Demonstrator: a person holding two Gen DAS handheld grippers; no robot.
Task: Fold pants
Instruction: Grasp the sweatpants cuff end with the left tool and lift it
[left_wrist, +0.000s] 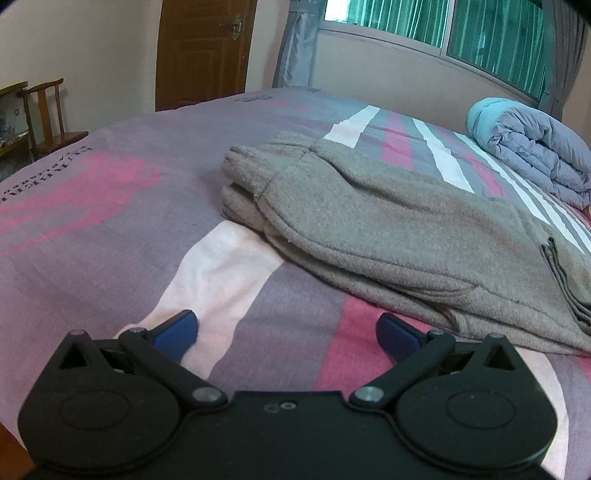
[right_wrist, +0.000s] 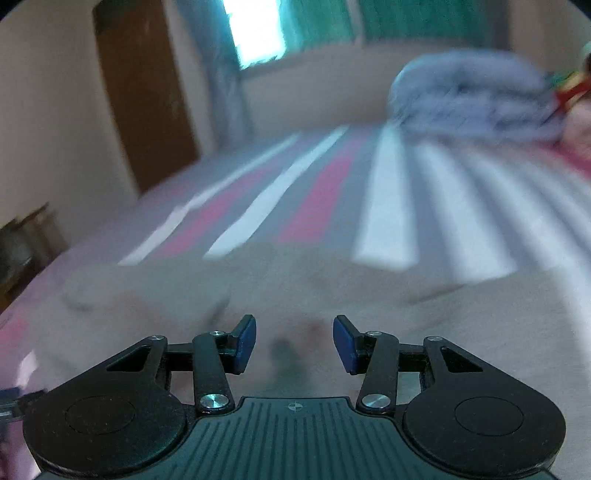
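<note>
Only the left view is sharp: the pants lie folded in a stack on the striped bed. The left claw hovers wide and empty, beside them. The right claw, blurred, gapes over them. A rolled quilt sits behind

Black grippers, blue fingertip pads
</note>
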